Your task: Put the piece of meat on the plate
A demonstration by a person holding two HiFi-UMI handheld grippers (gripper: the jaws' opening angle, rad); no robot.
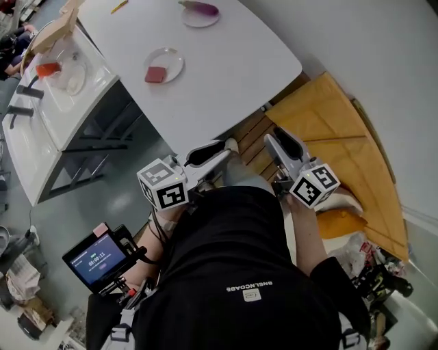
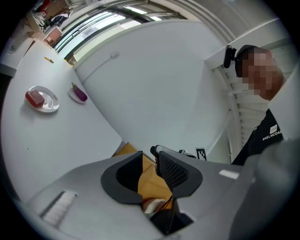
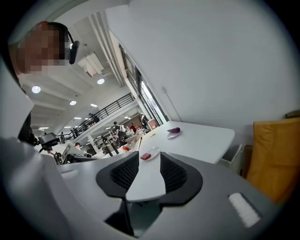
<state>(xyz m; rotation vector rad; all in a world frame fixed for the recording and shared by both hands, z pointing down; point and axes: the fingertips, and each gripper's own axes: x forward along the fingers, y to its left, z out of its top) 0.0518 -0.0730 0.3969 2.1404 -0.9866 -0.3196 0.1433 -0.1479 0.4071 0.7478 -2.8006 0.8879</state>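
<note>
A red piece of meat (image 1: 155,74) lies on a small white plate (image 1: 172,60) on the white table (image 1: 226,75), far ahead of both grippers. The left gripper view also shows the meat (image 2: 34,97) and plate (image 2: 50,104); in the right gripper view the meat (image 3: 146,155) shows beyond the jaws. My left gripper (image 1: 217,152) is held close to the person's body, past the table's near edge, its jaws a little apart with nothing between them. My right gripper (image 1: 277,137) hangs beside it over the wooden floor, with a narrow empty gap between its jaws.
A purple eggplant (image 1: 200,8) rests on a second plate at the table's far side. Yellow-orange boards (image 1: 342,130) lie on the floor at right. A white side unit (image 1: 41,130) with a tray stands left of the table. A small screen device (image 1: 99,260) sits lower left.
</note>
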